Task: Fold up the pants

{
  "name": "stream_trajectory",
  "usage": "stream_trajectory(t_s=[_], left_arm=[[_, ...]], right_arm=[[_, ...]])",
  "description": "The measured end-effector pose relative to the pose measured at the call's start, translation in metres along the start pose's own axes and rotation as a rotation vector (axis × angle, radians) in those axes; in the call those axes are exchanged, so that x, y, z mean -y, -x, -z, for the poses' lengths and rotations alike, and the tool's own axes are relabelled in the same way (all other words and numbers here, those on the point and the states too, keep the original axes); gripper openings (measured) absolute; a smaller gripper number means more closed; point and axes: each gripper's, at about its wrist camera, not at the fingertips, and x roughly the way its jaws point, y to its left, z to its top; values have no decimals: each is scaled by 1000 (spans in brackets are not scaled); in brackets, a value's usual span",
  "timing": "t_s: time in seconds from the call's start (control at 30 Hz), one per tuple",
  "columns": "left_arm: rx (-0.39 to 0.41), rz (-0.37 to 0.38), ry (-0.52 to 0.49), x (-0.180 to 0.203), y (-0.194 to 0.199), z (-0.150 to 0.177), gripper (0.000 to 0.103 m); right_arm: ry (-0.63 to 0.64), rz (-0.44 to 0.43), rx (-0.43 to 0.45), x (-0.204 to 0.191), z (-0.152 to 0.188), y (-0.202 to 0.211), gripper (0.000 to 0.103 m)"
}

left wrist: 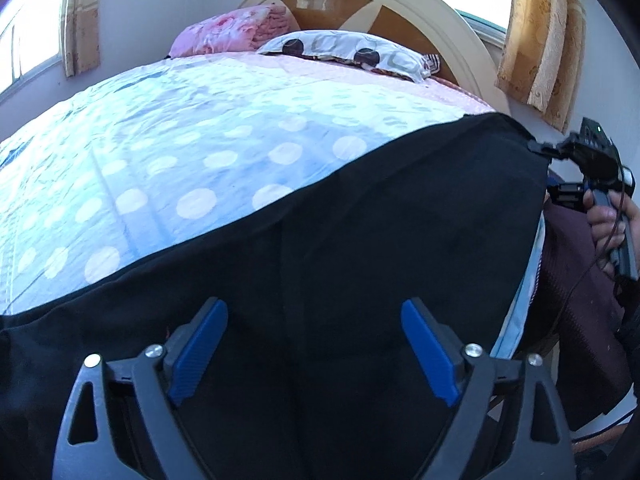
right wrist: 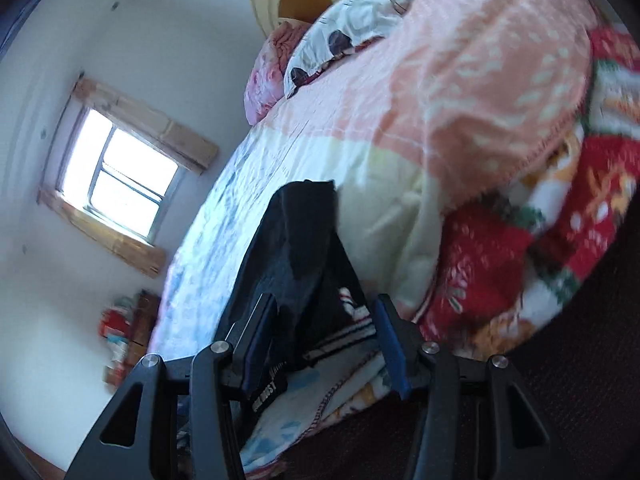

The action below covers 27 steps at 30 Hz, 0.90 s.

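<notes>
Left tool (left wrist: 314, 346) hovers over flat black pants (left wrist: 360, 240).

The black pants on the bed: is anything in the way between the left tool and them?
Nothing visible is. The left tool hangs open right over the black pants, with only dark cloth between its blue pads. The right tool meets the pants only at their far corner, off to the side.

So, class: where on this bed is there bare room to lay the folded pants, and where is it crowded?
Free: the polka-dot sheet between the black pants and the pillow. Crowded: the head end, with the pillow and pink quilt, and the side where the red blanket is heaped.
</notes>
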Motion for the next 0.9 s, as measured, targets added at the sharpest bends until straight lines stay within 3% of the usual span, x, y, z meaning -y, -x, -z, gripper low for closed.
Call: stream_trajectory(t_s=[0.17, 0.23, 0.37, 0.5, 0.53, 0.57, 0.6, 0.63, 0.7, 0.8, 0.87, 0.9], left_arm=[[-2, 5, 7, -2, 1, -1, 93], [0, 3, 6, -2, 1, 0, 93], [-5, -15, -23, 3, -2, 1, 95], [-4, -19, -32, 4, 0, 0, 95], [8, -26, -18, 2, 3, 0, 95], [19, -40, -7, 0, 4, 0, 95], [40, -82, 17, -6, 7, -1, 89], [52, -104, 38, -11, 9, -1, 70], [40, -84, 97, -24, 9, -2, 48], [36, -43, 158, -34, 16, -1, 52], [45, -42, 172, -34, 22, 0, 65], [55, -42, 184, -35, 26, 1, 77]], right_arm=[[-68, 10, 42, 4, 1, 11, 47], [-149, -51, 4, 14, 7, 12, 48], [-161, -116, -54, 12, 21, 3, 48], [-117, -94, 2, 2, 16, 2, 47], [-100, -89, 15, -3, 14, 4, 38], [-72, -78, 29, -9, 13, 6, 30], [-17, -46, 53, -20, 13, 9, 20], [17, -25, 64, -27, 14, 12, 19], [111, 6, 95, -47, 22, 19, 17], [340, 32, 135, -99, 42, 25, 17], [487, 38, 141, -133, 63, 25, 17], [552, 45, 139, -148, 74, 22, 17]])
